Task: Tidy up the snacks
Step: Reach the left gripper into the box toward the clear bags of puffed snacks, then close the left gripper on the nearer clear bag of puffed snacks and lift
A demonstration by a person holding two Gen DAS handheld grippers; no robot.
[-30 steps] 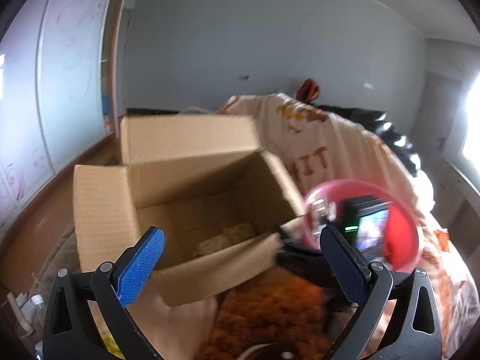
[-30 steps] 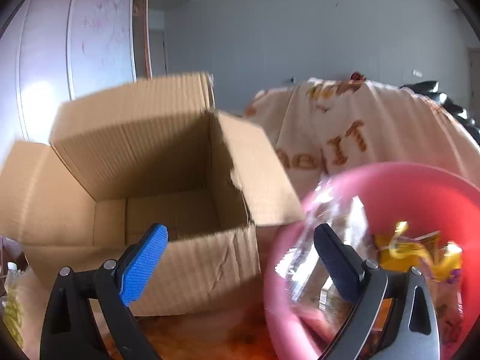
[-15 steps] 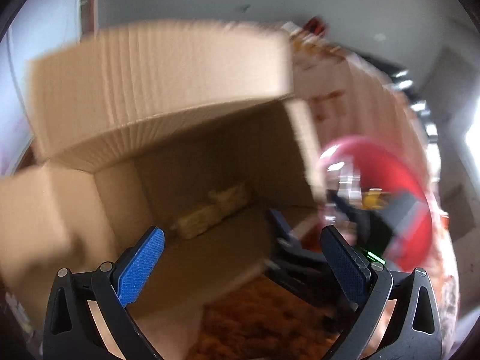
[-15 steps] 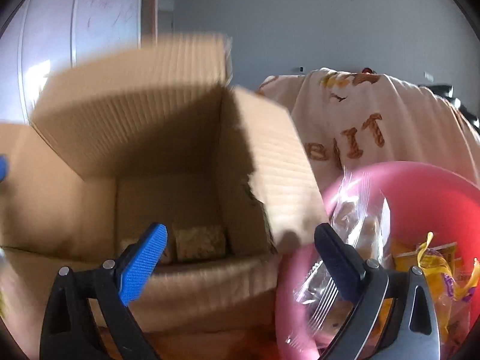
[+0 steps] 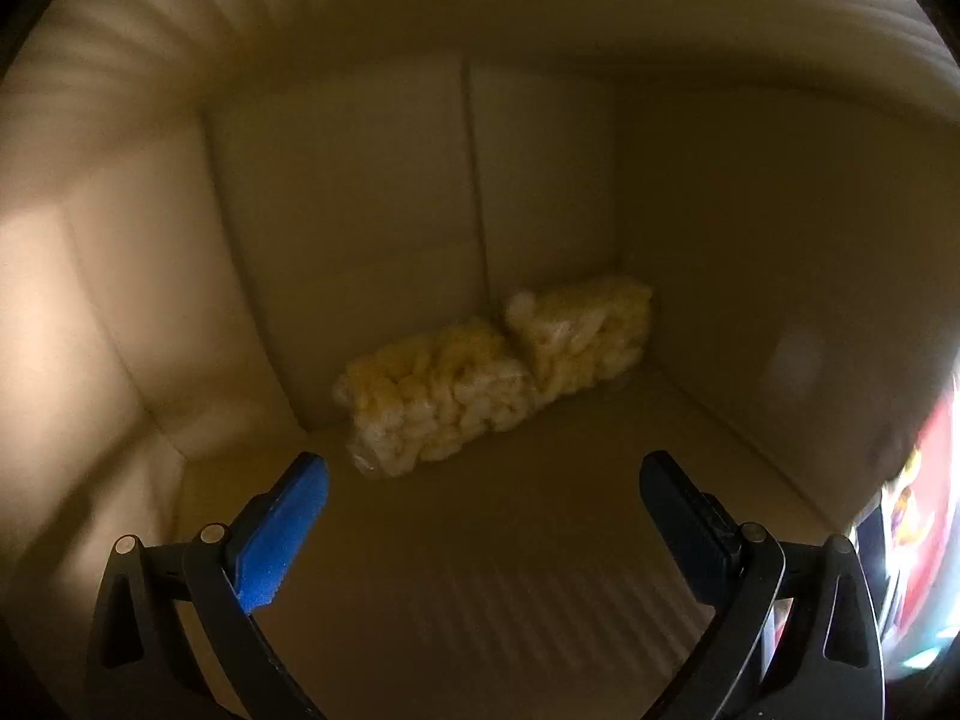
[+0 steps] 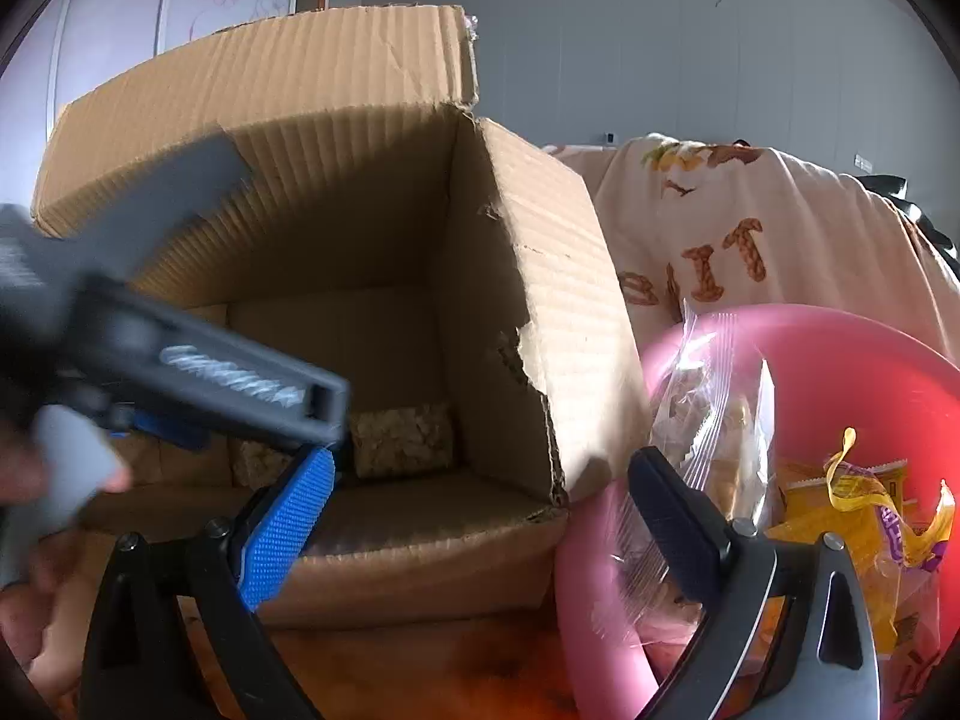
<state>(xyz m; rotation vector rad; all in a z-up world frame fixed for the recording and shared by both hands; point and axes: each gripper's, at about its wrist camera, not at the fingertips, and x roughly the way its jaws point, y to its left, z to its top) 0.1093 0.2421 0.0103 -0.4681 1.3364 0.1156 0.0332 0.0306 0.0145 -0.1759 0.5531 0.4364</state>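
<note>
Left wrist view is looking deep into the cardboard box (image 5: 750, 252), where the left gripper (image 5: 480, 480) is hanging with its jaws spread wide and holding nothing. Two snack blocks (image 5: 480, 378) are lying side by side on the box floor against the far wall, just ahead of the jaws, and their long axis is running from near left to far right, almost across the opening of the jaws. In the right wrist view, the right gripper (image 6: 480, 474) is waiting outside the box, also spread and empty, with the pink bowl (image 6: 840, 372) of bagged snacks (image 6: 708, 420) at its right. I am judging that the right gripper is nearer to those bags.
</note>
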